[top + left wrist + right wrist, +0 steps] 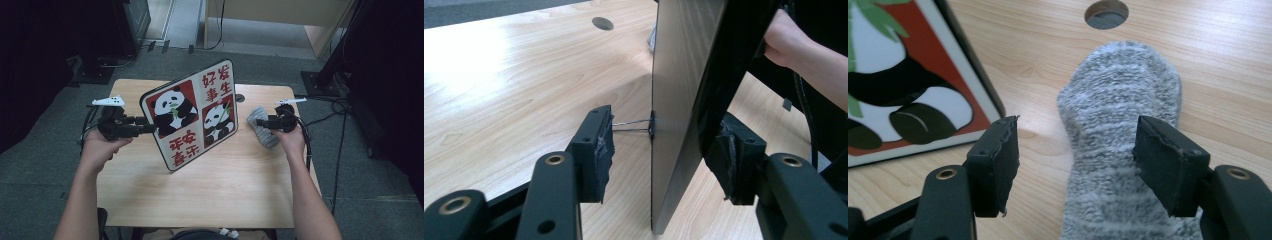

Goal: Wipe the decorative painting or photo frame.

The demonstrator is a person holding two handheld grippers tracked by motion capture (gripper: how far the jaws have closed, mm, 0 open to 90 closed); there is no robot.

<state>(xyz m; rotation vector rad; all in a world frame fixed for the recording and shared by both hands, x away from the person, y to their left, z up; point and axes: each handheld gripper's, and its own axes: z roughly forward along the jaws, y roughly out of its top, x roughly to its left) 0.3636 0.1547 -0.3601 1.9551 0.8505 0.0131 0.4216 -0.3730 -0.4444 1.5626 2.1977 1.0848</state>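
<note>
Panda board (192,114) edge between open left gripper (659,150), sock (1120,150) under right gripper (1075,165)

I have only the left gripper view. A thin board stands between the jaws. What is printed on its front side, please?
Observer: The board shows two pandas and red characters, in four panels.
Operator: And where is the right tool?
Observer: The right tool is open over a grey sock, with one jaw on either side of it.
Operator: Does the sock touch the board?
Observer: No, a strip of bare table lies between them.
</note>
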